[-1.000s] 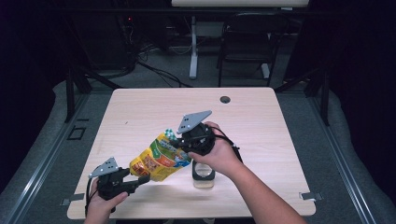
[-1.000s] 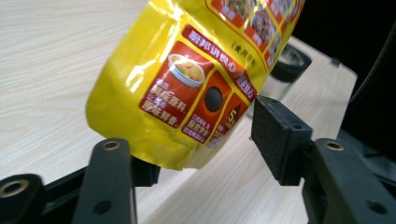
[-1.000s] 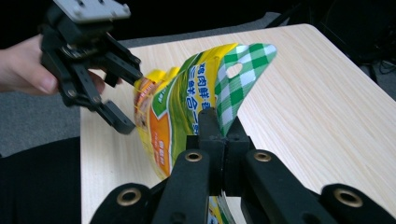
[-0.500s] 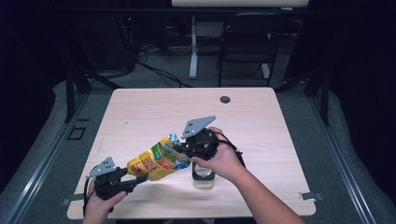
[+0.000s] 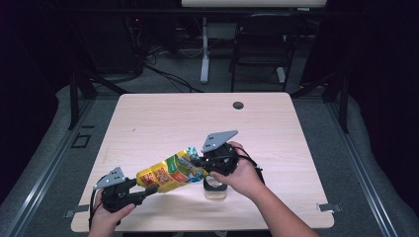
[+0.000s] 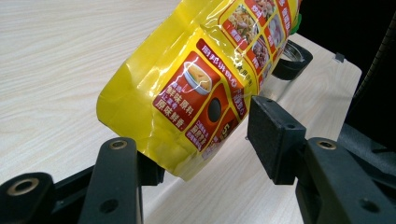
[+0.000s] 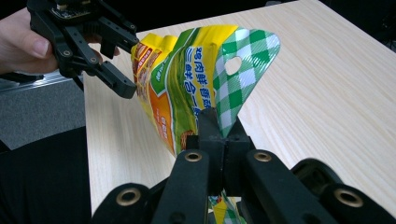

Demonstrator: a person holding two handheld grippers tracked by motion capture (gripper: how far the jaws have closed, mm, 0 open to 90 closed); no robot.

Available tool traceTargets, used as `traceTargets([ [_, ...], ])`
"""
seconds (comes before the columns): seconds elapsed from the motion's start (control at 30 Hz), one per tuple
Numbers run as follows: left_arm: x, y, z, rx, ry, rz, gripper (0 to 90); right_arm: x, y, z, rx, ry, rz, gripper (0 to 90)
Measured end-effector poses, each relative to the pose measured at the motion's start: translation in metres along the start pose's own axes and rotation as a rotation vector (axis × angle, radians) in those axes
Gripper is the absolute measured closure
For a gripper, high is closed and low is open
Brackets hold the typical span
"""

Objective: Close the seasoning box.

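**Seasoning pouch held slanted over the table's near edge**

My right gripper has its jaws pressed together on the crinkled green-checked top seal of the glossy yellow seasoning pouch, just below the punched hang hole. My left gripper stands spread around the pouch's folded bottom corner; its jaws have just been closing a little. One pad touches the foil, the other sits just clear of it.

In the high view the pouch slants from the right gripper down towards 8 o'clock, to the left gripper. Under my right hand, at 6 o'clock from it, stands a small clear jar with a threaded open mouth; I cannot tell what is in it.

The pale wood-grain table has open room from 10 to 2 o'clock, up to a round grommet. Its near edge lies close behind both hands.
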State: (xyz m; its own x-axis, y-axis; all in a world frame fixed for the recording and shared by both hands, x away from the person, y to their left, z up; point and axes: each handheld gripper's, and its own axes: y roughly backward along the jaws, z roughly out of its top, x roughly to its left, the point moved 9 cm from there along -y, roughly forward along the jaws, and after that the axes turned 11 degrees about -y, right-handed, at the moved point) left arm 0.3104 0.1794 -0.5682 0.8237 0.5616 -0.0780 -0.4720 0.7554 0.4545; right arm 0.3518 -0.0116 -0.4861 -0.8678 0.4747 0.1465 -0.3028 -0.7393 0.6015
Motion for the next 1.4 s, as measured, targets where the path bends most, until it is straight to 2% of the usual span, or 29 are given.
traceTargets([
  [0.17,-0.002,0.002,0.003,0.0,-0.015,-0.001,51.1,-0.002,0.001,-0.007,-0.023,-0.016,0.018,89.8],
  [0.2,-0.002,0.003,0.005,-0.018,-0.009,0.003,51.6,-0.003,0.001,-0.009,-0.026,-0.02,0.019,89.8],
  [0.27,-0.003,0.004,0.007,-0.009,-0.016,0.005,52.5,-0.005,0.0,-0.012,-0.028,-0.026,0.022,89.8],
  [0.33,-0.003,0.005,0.009,-0.001,-0.021,0.01,52.5,-0.004,0.001,-0.013,-0.054,-0.043,0.036,89.8],
  [0.57,-0.005,0.004,0.014,0.018,-0.023,0.026,52.4,-0.006,0.004,-0.017,-0.091,-0.047,0.039,89.8],
  [0.63,-0.007,0.004,0.015,0.019,-0.026,0.032,52.4,-0.007,0.004,-0.018,-0.109,-0.062,0.049,89.8],
  [0.87,-0.011,0.009,0.013,0.033,-0.022,0.043,52.5,-0.004,0.003,-0.021,-0.122,-0.05,0.049,89.6],
  [1.07,-0.014,0.009,0.016,0.021,-0.032,0.053,52.6,-0.002,0.007,-0.021,-0.158,-0.059,0.043,89.4],
  [1.33,-0.016,0.007,0.02,-0.02,-0.046,0.051,52.6,0.0,0.014,-0.023,-0.194,-0.056,0.022,89.3],
  [1.4,-0.017,0.007,0.02,-0.045,-0.038,0.057,52.7,0.0,0.014,-0.025,-0.201,-0.059,0.023,89.3],
])
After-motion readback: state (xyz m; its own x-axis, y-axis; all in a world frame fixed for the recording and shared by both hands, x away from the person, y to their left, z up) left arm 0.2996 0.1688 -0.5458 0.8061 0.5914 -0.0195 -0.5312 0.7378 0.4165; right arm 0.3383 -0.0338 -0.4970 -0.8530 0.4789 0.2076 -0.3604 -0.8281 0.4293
